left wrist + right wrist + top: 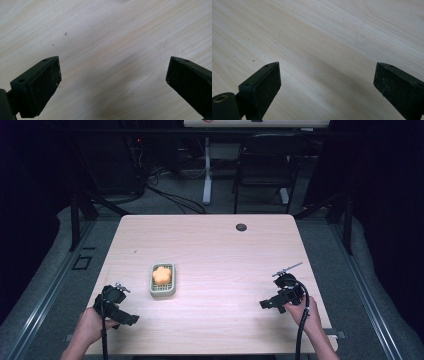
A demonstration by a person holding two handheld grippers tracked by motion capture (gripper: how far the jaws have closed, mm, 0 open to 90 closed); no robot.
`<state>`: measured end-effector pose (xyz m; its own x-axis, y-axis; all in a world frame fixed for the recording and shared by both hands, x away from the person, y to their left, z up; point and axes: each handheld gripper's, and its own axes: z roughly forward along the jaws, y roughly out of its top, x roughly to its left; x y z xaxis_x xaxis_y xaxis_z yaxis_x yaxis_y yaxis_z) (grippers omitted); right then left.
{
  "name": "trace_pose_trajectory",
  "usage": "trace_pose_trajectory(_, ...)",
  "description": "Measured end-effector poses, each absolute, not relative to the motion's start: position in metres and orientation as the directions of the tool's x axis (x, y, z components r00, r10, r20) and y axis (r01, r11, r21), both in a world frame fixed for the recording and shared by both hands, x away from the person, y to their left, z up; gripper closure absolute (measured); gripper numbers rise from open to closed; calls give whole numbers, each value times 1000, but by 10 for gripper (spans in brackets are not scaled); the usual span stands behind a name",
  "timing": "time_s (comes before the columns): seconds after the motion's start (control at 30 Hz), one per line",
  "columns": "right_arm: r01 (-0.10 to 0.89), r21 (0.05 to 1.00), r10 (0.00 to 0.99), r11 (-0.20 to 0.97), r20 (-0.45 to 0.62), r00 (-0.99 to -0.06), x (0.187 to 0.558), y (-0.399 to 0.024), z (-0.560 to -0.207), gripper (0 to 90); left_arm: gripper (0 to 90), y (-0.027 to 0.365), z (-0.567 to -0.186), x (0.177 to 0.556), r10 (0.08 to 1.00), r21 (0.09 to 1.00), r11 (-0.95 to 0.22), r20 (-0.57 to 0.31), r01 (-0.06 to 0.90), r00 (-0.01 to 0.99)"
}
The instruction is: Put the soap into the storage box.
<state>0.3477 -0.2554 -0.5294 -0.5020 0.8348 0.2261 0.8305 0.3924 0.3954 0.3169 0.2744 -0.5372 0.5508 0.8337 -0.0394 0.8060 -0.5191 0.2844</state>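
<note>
The orange flower-shaped piece (161, 275) sits in a small pale green tray (163, 291), left of the middle of the surface (220, 250) and toward my side. Nothing touches it. My left claw (131, 319) rests nearest, just off the tray's near left corner and low on the surface, its jaws spread wide with only bare wood between them (112, 75). My right claw (265, 304) lies well apart on the far side, pointing inward, also released and holding nothing (327, 80).

I judge this to be the opening step — the reach has not begun. The next move calls for lifting the left claw, swinging it up and over the tray's rim, and coming down squarely on the piece so the jaws straddle it rather than the tray wall.

Room is generous: the whole middle and far half lie open apart from a small dark grommet (241, 227) near the back edge. Both hands sit close to the near edge — little slack behind them.
</note>
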Motion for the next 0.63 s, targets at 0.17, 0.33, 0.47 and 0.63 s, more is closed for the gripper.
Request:
trace_pose_trajectory(0.17, 830, 395, 835, 393, 225, -502, 347, -255, -530, 70, 1, 273, -541, 320, 832, 279, -523, -39, 805, 554)
trace_pose_trajectory(0.33, 833, 394, 834, 389, 233, -500, 348, -255, -530, 72, 1, 279, -545, 324, 837, 273, -512, -55, 815, 544)
trace_pose_trajectory(0.47, 833, 385, 836, 397, 223, -501, 348, -255, -530, 72, 2, 279, -545, 324, 841, 278, -501, -68, 819, 537)
trace_pose_trajectory(0.63, 836, 390, 838, 386, 230, -494, 348, -255, -531, 72, 2, 278, -542, 325, 836, 281, -511, -58, 812, 546)
